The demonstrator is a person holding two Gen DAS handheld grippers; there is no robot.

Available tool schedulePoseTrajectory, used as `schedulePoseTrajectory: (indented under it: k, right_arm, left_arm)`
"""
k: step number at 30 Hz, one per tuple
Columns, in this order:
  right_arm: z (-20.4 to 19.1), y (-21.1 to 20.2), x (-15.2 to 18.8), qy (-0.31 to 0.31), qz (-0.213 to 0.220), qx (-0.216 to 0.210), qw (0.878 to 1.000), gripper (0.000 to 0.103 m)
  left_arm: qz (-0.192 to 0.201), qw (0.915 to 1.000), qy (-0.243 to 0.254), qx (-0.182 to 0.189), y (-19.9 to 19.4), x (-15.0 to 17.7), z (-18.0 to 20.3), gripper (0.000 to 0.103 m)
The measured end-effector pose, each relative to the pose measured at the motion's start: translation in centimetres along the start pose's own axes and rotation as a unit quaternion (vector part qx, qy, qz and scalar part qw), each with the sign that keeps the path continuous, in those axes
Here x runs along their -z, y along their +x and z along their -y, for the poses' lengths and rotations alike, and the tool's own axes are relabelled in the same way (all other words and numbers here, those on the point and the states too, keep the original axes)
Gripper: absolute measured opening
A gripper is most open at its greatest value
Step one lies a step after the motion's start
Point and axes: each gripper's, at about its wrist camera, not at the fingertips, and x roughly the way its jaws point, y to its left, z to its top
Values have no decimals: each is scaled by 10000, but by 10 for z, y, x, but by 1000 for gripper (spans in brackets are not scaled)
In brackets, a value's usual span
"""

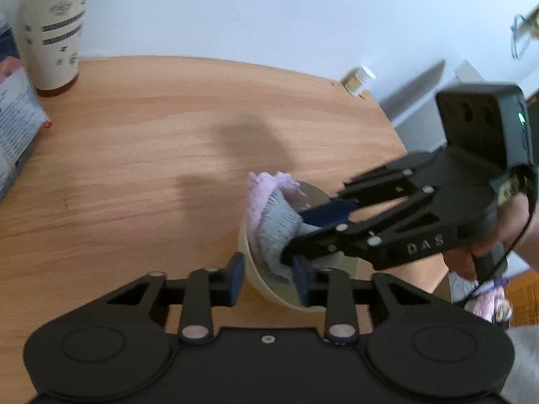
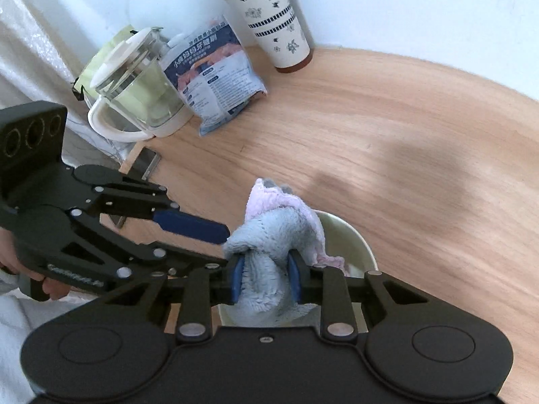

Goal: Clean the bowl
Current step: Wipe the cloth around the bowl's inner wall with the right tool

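While left tongs point(image 1: 269, 277) grip bowl point(image 1: 247, 252) rim, right tongs point(image 2: 266, 277) clench cloth point(image 2: 273, 235) — inside bowl.

Each wrist camera looks steeply down along its own fingers, close above the wooden table point(image 1: 141, 155). Both views share the bowl point(image 1: 251, 269), the cloth point(image 2: 269, 235) and the far tumbler point(image 2: 269, 17).

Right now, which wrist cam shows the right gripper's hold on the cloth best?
Right wrist view: the right gripper has both blue pads pressed into the cloth, seen straight on above the bowl. The left wrist view shows that gripper side-on, blurred, its fingertips buried in the cloth, so the pad contact is hard to read.
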Motion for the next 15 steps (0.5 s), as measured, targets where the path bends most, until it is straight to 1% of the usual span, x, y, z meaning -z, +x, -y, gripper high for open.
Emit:
schedulePoseTrajectory:
  k: [3, 8, 12, 15]
  right_arm:
    - [-1, -2, 1, 23, 4, -103, 9999, 30]
    - [2, 7, 1, 17, -58, -64, 10000, 30]
    - [3, 13, 1, 18, -138, 42, 9999, 30]
    - [2, 22, 1, -44, -303, 276, 9991, 30]
  left_arm:
    - [-56, 9999, 74, -80, 3, 2, 2, 26]
    - [-123, 9998, 133, -129, 7, 5, 3, 26]
    - [-165, 9993, 298, -157, 11, 6, 11, 28]
    - [-159, 9994, 270, -145, 11, 6, 12, 28]
